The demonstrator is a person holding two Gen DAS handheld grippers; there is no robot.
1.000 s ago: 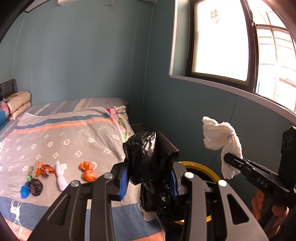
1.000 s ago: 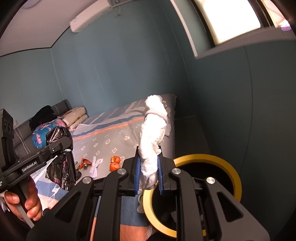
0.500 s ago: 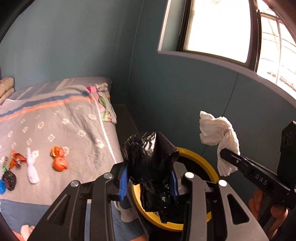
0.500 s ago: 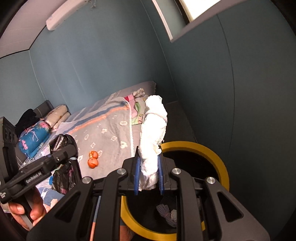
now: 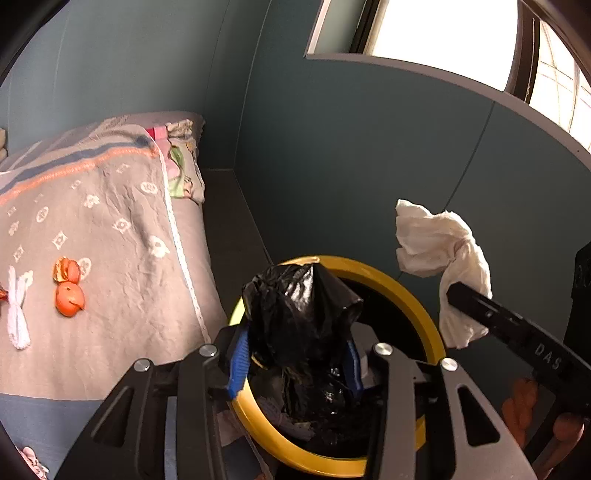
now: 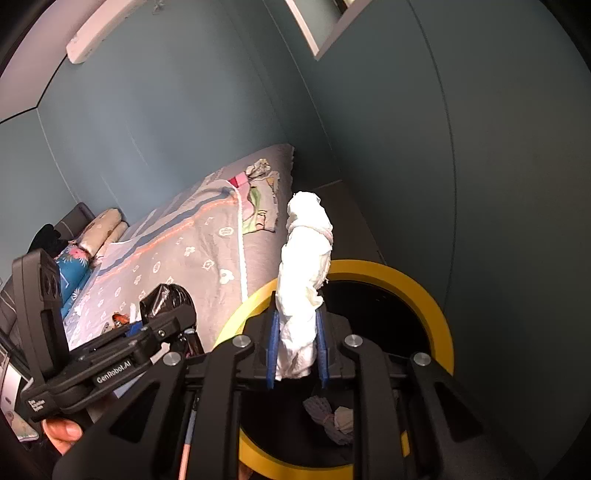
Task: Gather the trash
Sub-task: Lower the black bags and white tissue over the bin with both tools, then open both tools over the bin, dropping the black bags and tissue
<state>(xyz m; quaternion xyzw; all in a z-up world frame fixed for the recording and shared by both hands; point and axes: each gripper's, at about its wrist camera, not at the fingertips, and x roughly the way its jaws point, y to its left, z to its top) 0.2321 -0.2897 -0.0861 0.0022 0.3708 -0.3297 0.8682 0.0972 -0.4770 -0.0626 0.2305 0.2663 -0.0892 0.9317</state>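
On my far left is the bed (image 5: 110,229), covered with a grey patterned blanket (image 5: 122,206) edged in white trim; a folded floral cloth (image 5: 181,177) lies at its far corner. A white twist of tissue (image 5: 16,306) and orange peels (image 5: 68,284) lie near each other on the blanket. Between the bed and the teal wall (image 5: 332,155) runs a dark strip of floor (image 5: 229,221). Standing there, close against the bed's side, is the bin (image 5: 417,306), black inside with a yellow rim, some scraps already at its bottom.

My left gripper (image 5: 295,365) has its blue pads clamped on a crumpled black plastic bag (image 5: 299,314), held over the bin's mouth. To its right, my right gripper (image 6: 295,350) pinches a wad of white tissue (image 5: 439,251), which stands up above the rim's far-right side.

From the right wrist view I see pillows (image 6: 103,229) at the head of the bed, an air conditioner (image 6: 99,29) high on the wall, and a bright window (image 5: 443,33) set above a grey ledge (image 5: 424,77).
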